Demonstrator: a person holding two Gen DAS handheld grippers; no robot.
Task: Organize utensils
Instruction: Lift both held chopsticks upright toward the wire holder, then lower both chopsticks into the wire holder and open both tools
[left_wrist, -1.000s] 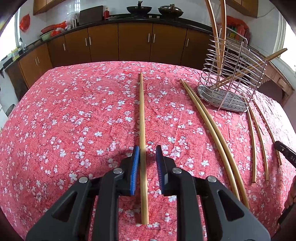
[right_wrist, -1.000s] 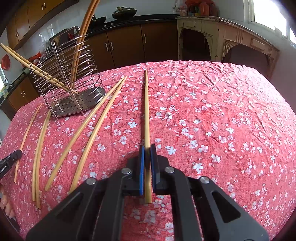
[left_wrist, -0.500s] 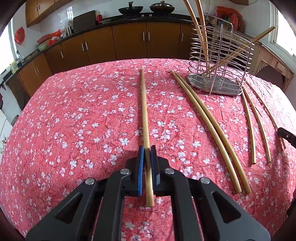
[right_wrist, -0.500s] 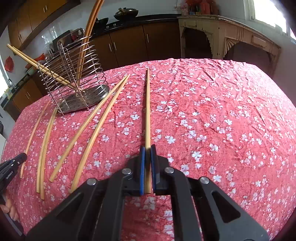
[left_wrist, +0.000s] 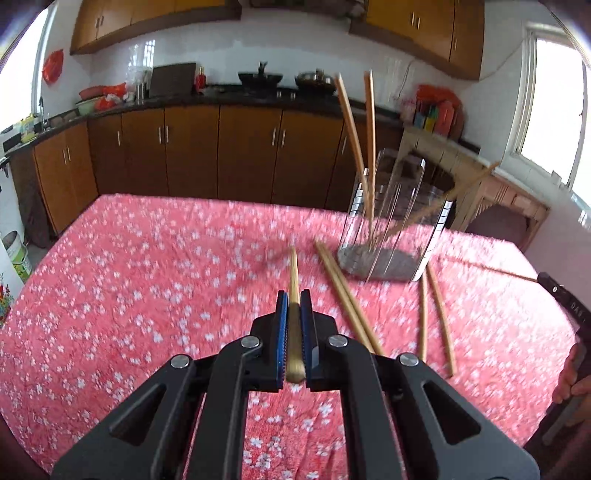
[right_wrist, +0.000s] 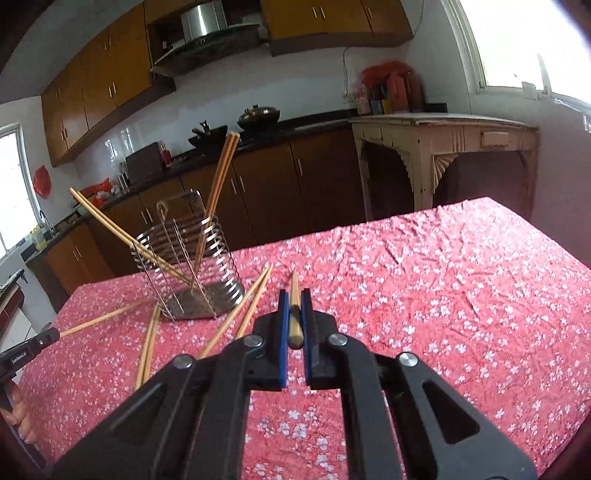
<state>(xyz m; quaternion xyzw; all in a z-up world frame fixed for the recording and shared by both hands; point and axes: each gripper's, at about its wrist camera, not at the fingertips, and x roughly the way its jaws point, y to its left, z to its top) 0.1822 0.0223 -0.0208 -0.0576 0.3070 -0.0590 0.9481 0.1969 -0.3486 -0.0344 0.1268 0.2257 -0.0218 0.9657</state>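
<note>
Left tongs (left_wrist: 294, 306) clamp one chopstick (left_wrist: 293, 280) | right tongs (right_wrist: 294, 304) clamp another chopstick (right_wrist: 294, 291) | I see both lifted off counter (right_wrist: 461, 295) | holder (right_wrist: 192, 273) at ten o'clock has four | five loose chopsticks (right_wrist: 236, 317) left.

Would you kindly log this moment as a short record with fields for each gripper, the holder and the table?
left gripper: shut on a chopstick
right gripper: shut on another chopstick
wire holder: upright on the tablecloth, four chopsticks leaning inside
tablecloth: red, floral; four loose chopsticks lying beside the holder
</note>
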